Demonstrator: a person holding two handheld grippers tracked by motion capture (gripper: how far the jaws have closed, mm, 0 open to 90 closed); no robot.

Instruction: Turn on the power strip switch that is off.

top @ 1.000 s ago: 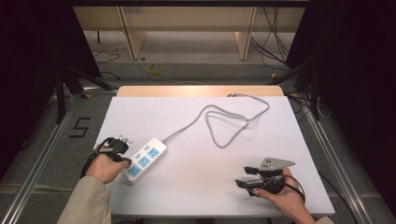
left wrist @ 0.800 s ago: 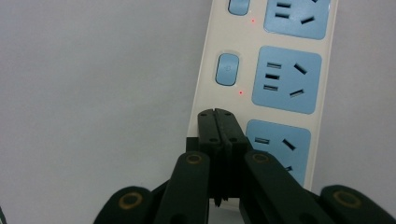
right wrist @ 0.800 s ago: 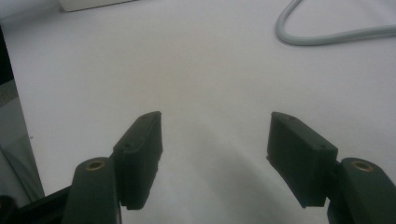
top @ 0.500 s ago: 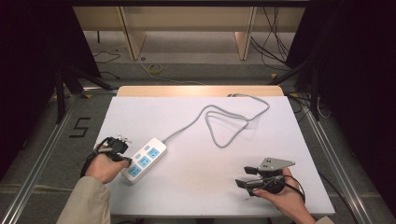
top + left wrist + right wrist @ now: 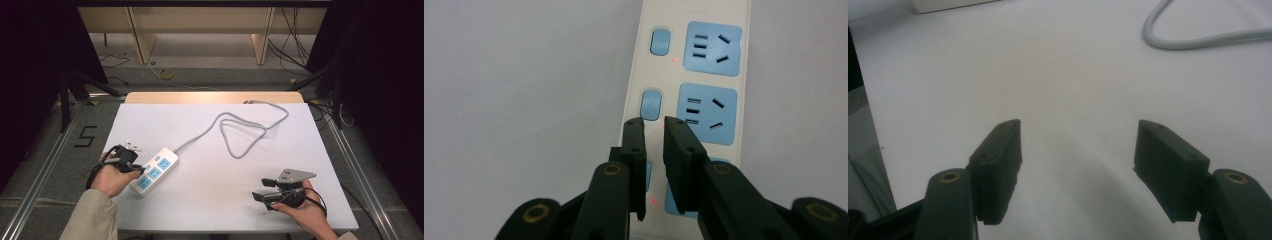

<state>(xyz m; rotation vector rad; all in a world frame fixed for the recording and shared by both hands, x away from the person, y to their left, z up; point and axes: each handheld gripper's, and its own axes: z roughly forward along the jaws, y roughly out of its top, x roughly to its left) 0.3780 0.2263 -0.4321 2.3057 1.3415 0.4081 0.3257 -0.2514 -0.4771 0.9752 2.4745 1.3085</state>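
Observation:
A white power strip (image 5: pixel 154 171) with blue sockets lies on the white table (image 5: pixel 215 205) at the front left. Its grey cable (image 5: pixel 248 141) loops across the middle and runs off the far edge. My left gripper (image 5: pixel 132 161) sits at the strip's left side. In the left gripper view the left gripper (image 5: pixel 654 124) hovers over the power strip (image 5: pixel 694 75) near a blue switch (image 5: pixel 651 105), jaws nearly together with nothing between them. My right gripper (image 5: pixel 261 189) rests at the front right, away from the strip. In its own view the right gripper (image 5: pixel 1078 132) stands open over bare table.
The cable (image 5: pixel 1198 40) curves past the top right of the right gripper view. Wooden furniture legs (image 5: pixel 262 42) and loose floor cables (image 5: pixel 167 74) lie beyond the table's far edge. Metal rails (image 5: pixel 42 170) run along both sides of the table.

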